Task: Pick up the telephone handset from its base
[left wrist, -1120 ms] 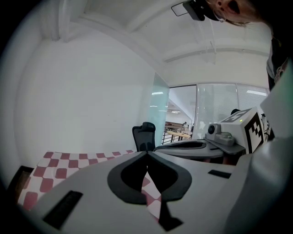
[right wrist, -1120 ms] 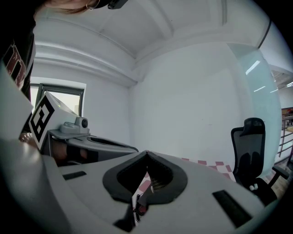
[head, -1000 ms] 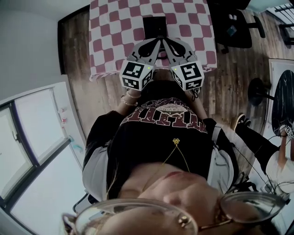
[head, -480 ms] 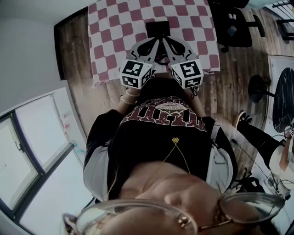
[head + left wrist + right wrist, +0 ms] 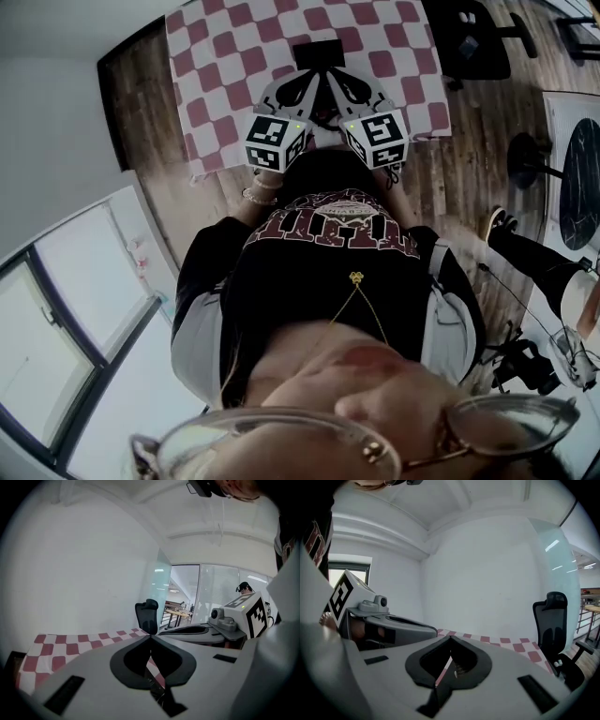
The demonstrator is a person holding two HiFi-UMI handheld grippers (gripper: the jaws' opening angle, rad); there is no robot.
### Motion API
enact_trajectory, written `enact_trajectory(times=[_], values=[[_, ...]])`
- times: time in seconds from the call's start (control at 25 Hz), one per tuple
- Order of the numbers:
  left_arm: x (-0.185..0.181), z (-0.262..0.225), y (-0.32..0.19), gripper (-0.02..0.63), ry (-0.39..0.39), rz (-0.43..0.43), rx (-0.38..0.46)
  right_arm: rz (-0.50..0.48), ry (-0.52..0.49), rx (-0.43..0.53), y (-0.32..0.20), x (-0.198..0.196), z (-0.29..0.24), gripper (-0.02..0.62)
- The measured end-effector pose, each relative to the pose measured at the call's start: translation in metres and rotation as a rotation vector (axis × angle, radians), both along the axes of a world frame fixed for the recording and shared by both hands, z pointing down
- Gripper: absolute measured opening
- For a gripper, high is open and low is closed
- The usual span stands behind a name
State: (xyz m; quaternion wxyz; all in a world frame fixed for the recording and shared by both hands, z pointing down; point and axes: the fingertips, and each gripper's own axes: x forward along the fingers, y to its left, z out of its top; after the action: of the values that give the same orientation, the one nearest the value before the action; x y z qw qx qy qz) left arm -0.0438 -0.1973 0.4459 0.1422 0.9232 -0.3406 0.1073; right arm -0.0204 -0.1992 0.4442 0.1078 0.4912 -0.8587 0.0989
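Left tongs (image 5: 151,636) and right tongs (image 5: 450,637), each closed tip to tip and empty, side by side above the near part of the checked worktop (image 5: 211,66). The black telephone (image 5: 319,53) sits on the worktop just beyond their tips, untouched; handset and base cannot be told apart. A chair (image 5: 553,620) stands beyond.

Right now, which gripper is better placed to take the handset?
Right, but only narrowly. Both the left gripper and right gripper are shut, tips side by side at the phone's near edge, so either must open first. The right gripper view shows a grille, probably the phone's, just under its jaws.
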Motion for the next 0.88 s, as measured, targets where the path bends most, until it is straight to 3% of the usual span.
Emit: enact_trajectory(times=[0.32, 0.88], values=[[0.001, 0.005, -0.013, 0.009, 0.006, -0.006, -0.015, 0.014, -0.008, -0.028, -0.011, 0.002, 0.010, 0.019], [0.011, -0.003, -0.042, 0.009, 0.025, -0.123, -0.038, -0.079, -0.006, -0.054, -0.051, 0.019, 0.003, 0.018]])
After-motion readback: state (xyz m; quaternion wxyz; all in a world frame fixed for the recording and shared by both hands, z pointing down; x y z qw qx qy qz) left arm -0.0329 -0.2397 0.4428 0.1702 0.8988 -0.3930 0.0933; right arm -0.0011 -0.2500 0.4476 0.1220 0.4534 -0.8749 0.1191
